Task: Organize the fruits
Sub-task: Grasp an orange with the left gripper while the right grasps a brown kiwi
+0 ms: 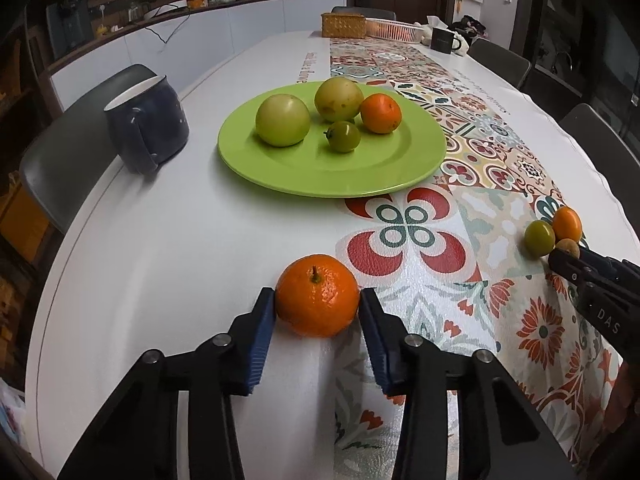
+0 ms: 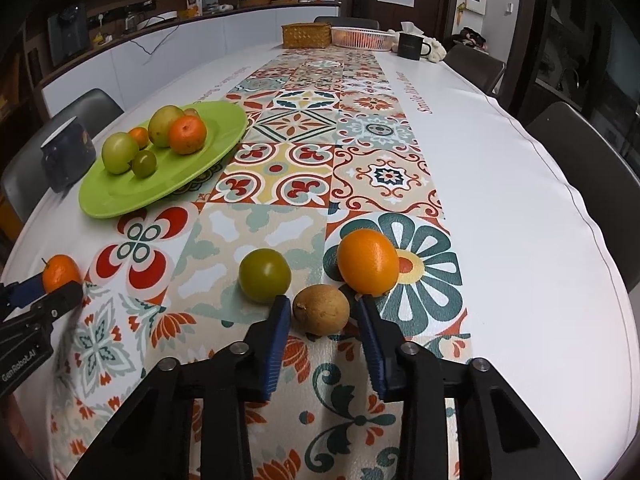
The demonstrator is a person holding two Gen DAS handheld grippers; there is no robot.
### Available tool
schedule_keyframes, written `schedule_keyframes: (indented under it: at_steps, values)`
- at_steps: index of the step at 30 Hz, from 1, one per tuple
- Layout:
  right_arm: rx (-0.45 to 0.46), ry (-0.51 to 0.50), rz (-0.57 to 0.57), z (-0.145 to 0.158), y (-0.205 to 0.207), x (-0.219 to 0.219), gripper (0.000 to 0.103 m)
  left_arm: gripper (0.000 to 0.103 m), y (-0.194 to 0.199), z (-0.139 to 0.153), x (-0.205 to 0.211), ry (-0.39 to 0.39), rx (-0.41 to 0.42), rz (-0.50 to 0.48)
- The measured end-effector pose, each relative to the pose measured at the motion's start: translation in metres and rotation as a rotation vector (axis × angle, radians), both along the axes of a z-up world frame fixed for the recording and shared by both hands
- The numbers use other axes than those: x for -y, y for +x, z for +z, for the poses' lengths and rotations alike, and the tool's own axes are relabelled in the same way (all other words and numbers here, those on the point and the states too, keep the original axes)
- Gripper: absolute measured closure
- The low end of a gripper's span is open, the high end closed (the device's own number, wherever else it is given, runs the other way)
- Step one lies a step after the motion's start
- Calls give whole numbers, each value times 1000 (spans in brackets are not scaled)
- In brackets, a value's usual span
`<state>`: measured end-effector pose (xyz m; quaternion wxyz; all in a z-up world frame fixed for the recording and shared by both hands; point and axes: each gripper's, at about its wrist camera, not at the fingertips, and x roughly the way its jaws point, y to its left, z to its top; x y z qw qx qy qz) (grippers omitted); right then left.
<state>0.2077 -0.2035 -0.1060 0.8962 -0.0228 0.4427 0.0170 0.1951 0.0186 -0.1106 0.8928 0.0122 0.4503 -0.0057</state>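
My left gripper (image 1: 317, 300) has both pads against an orange mandarin (image 1: 317, 295) resting on the table. A green plate (image 1: 332, 168) beyond it holds two large green fruits, a small green fruit (image 1: 343, 136) and an orange fruit (image 1: 380, 113). My right gripper (image 2: 321, 312) is open around a brown kiwi-like fruit (image 2: 321, 309) on the table, with gaps on both sides. A small green fruit (image 2: 264, 275) and an orange (image 2: 368, 261) lie just beyond it. The right gripper also shows in the left wrist view (image 1: 568, 260), and the left gripper in the right wrist view (image 2: 48, 296).
A dark blue mug (image 1: 148, 124) stands left of the plate near the table edge. At the far end are a woven basket (image 2: 306, 35), a white basket (image 2: 362, 37) and a dark mug (image 2: 410, 46). Grey chairs (image 2: 592, 184) ring the table.
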Motion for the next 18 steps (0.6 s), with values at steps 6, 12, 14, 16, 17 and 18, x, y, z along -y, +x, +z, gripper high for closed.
schedule_keyframes:
  at_steps: [6, 12, 14, 16, 17, 18]
  values:
    - [7, -6, 9, 0, -1, -2, 73, 62, -1, 0, 1, 3, 3, -5]
    - [19, -14, 13, 4, -6, -2, 73, 62, -4, 2, 1, 2, 13, -11]
    - [25, -16, 14, 6, -8, -2, 73, 62, -6, 4, 2, 2, 18, -14]
    - [34, -14, 17, 9, -11, -1, 73, 62, -9, 7, 3, -1, 25, -18]
    - [39, -14, 18, 11, -12, -1, 73, 62, -11, 9, 3, -2, 29, -20]
    - [45, -12, 19, 14, -14, -1, 73, 62, -13, 11, 4, -2, 32, -22]
